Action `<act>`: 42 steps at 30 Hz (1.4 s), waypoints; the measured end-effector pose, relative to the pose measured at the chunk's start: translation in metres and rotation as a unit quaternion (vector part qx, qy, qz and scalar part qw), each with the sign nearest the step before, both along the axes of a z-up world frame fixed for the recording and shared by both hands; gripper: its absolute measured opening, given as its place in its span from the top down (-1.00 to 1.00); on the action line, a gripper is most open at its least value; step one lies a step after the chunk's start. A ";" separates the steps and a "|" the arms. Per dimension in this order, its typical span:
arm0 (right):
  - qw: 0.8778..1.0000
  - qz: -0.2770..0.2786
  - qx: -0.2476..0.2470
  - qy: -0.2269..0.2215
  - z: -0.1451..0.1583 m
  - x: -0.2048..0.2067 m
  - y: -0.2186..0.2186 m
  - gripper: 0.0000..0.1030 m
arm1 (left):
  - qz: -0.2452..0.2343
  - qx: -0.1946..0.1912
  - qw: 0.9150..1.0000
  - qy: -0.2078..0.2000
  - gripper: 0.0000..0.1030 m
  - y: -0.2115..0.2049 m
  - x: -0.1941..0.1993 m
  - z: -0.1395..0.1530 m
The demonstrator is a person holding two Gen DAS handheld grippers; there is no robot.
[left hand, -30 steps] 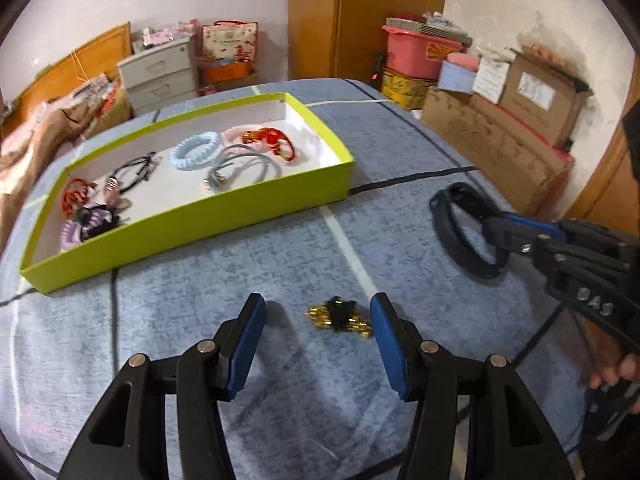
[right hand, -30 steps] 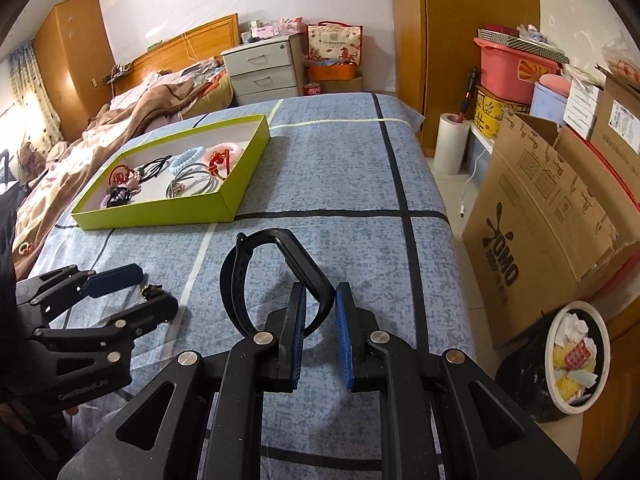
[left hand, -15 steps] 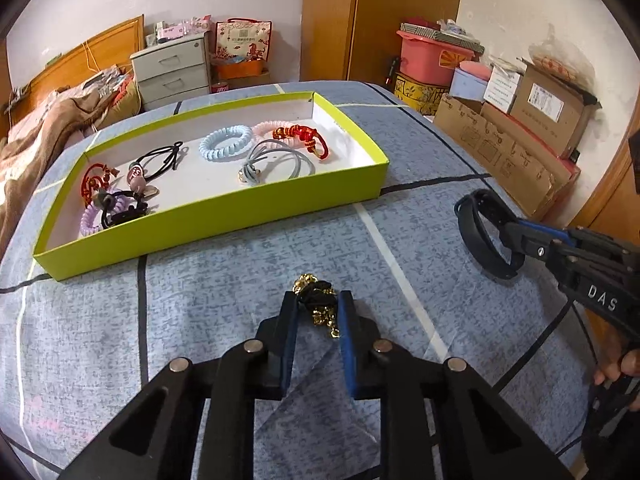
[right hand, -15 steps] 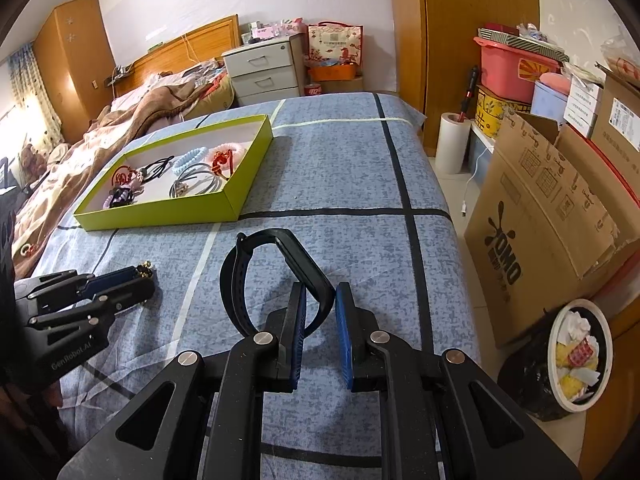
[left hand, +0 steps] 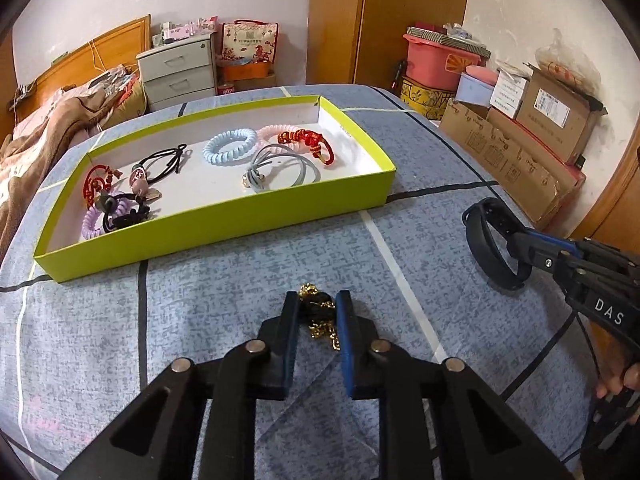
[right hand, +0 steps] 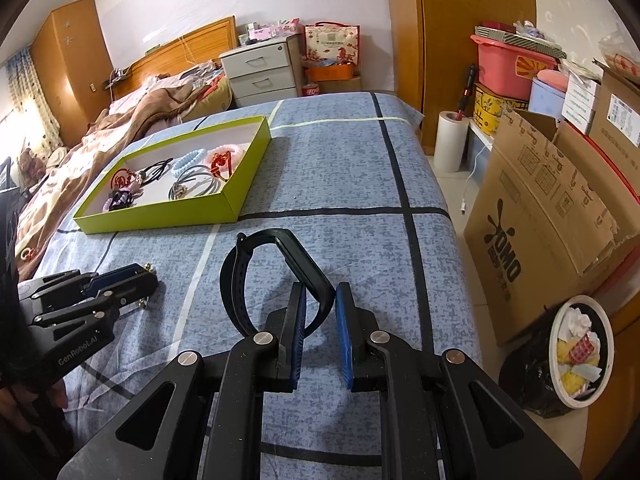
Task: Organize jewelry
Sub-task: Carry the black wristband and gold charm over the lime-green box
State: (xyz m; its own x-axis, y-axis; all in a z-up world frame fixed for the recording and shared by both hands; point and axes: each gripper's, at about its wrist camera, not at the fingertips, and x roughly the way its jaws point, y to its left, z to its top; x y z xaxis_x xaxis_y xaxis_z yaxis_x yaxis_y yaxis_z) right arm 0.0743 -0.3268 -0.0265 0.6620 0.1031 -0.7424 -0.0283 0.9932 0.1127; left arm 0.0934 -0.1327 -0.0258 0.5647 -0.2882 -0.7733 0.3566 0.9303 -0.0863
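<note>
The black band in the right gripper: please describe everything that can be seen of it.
The black band is a closed loop of matte, rubber-like strap, widening into a flat slab on one side, like a fitness tracker. It stands on edge, its lower end apparently on the blue bedspread. The right gripper has its blue-padded fingers shut on the slab side. The left wrist view shows the loop projecting beyond the gripper, apart from the green tray.

The black left gripper with blue pads (left hand: 317, 312) is held low over the bed, its jaws closed on a black-and-gold chain ornament (left hand: 320, 314), while the matching right gripper (right hand: 321, 312) is clamped on a black wristband (right hand: 276, 276) alongside it.
</note>
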 end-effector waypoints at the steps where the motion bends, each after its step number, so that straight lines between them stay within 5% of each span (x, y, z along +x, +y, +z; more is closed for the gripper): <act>1: 1.000 -0.001 0.001 0.000 0.000 0.000 0.000 0.70 | 0.001 0.001 1.000 -0.001 0.67 0.001 0.000 0.000; 28: 0.999 0.030 0.014 -0.012 0.014 0.004 0.049 0.70 | 0.046 -0.024 0.998 -0.037 0.67 0.065 -0.005 0.026; 42: 0.998 0.045 0.014 -0.032 0.041 0.040 0.079 0.70 | 0.070 -0.044 0.995 -0.053 0.67 0.104 0.027 0.050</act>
State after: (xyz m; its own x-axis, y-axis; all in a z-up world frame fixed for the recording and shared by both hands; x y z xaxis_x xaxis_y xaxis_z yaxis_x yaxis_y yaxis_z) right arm 0.1146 -0.2482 0.0149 0.6959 0.1834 -0.6944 -0.1246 0.9830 0.1347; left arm 0.1207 -0.0287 0.0244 0.6812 -0.2660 -0.6821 0.2362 0.9617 -0.1391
